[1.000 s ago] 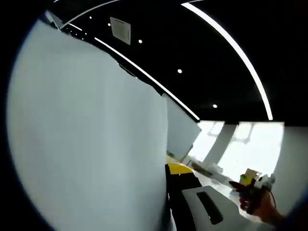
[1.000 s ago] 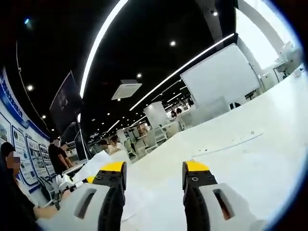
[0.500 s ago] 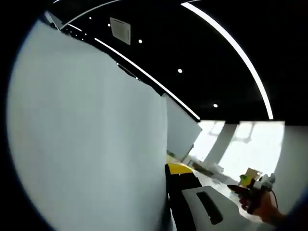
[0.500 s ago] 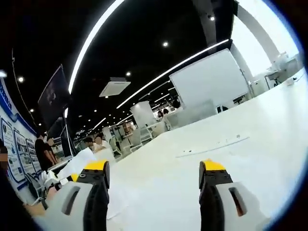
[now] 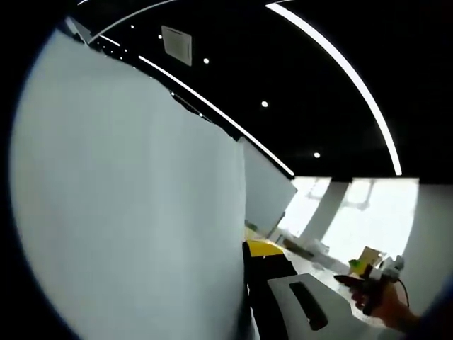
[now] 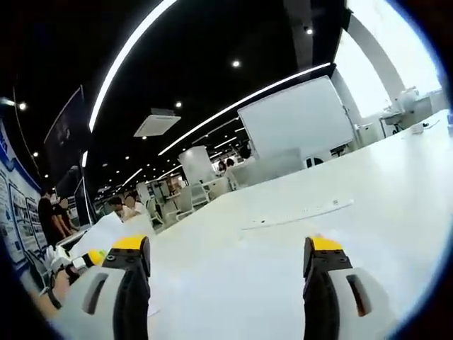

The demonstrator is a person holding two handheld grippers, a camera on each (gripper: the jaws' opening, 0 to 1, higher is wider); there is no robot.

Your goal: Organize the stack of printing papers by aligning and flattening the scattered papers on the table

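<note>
A large white sheet of paper (image 5: 134,205) stands upright close before the camera, covering the left half of the left gripper view. The left gripper (image 5: 249,290) clamps its edge, one yellow-tipped jaw showing. At lower right, a hand (image 5: 382,306) holds the other gripper (image 5: 371,273).

The left gripper view sits pressed close against a raised white sheet of paper (image 5: 134,198) that blocks its left half; past the sheet's edge it faces up toward a dark ceiling with light strips (image 5: 340,71) and across to the other hand (image 5: 379,301). The right gripper view looks low and level along the white table (image 6: 283,255) toward a distant whiteboard (image 6: 294,124). Both views share the ceiling strips and the table
</note>
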